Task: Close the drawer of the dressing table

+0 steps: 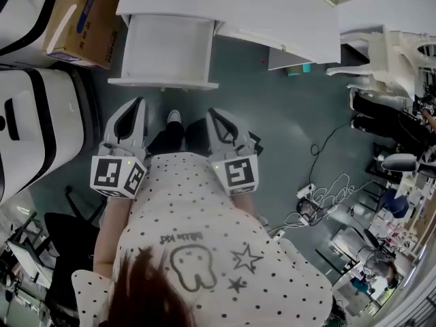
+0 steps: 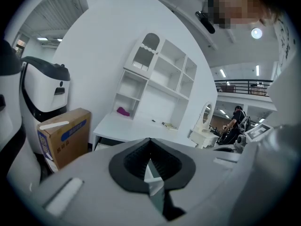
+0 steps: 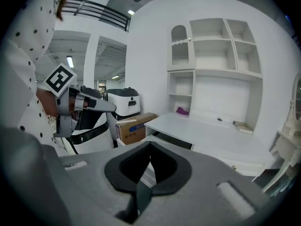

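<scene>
white dressing table (image 1: pixel 272 12) looks smooth and matt, white open drawer (image 1: pixel 167 50) too; brown box (image 1: pixel 78 19) is cardboard, white-and-black machine shell (image 1: pixel 34 121) glossy plastic.

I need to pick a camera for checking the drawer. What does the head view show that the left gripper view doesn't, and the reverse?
Only the head view: the inside of the open drawer from above, the right gripper, and cables on the floor. Only the left gripper view: the shelves, with a purple thing in one. Both: the dressing table top, the cardboard box and the left gripper, jaws together.
</scene>
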{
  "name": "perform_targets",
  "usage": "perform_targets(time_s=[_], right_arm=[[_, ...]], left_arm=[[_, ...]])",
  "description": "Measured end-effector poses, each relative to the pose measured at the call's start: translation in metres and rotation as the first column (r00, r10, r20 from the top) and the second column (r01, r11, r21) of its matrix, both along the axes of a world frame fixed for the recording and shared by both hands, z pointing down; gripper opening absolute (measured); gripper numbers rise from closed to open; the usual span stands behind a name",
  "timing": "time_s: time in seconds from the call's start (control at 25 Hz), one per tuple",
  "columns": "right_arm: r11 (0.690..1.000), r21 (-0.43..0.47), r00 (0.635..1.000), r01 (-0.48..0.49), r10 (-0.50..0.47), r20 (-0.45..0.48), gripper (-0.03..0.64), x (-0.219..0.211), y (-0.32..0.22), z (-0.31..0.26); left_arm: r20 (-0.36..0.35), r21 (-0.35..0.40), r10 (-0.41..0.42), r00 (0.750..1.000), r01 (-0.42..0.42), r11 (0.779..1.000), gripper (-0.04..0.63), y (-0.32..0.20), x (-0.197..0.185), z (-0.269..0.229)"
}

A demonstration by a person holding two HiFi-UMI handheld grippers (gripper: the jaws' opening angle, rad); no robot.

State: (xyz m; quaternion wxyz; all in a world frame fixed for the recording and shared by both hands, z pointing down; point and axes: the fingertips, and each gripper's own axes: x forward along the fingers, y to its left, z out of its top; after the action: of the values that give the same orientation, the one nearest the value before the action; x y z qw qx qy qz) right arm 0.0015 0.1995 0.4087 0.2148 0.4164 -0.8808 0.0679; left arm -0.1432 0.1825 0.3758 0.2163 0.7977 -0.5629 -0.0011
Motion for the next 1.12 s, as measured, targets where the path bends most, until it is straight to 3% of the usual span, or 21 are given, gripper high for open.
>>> perform_targets(time_s=[0.32,0.64,0.88,1.12], right_arm=[[1.000,0.010,1.000,-0.021,0.022,-0.016,0.002,-0.001,-0.004,0.001],[0.991,-0.024,0.991,0.133,-0.134,-0.019,0.002,-0.023,0.001,0.008],[0.974,-0.028,0.974,0.226,-0.226,-0.019,0.002,-0.028,-0.009,0.006],[0.962,0.005,0.962,0.273,-0.273,-0.027,0.002,-0.010,-0.037,-0.003]], left_arm=[[-0.033,-0.020,0.003,0.999,-0.004,1.000,0.000,-0.002,-0.005,0.004],[-0.071,0.018,0.002,0.997,-0.001,1.000,0.002,-0.001,-0.002,-0.008],[-0.099,0.002,-0.070,0.993,0.070,0.998,0.002,-0.009,-0.006,-0.004],[-0.098,-0.003,-0.104,0.990,0.104,0.995,0.000,-0.028,0.016,-0.010]])
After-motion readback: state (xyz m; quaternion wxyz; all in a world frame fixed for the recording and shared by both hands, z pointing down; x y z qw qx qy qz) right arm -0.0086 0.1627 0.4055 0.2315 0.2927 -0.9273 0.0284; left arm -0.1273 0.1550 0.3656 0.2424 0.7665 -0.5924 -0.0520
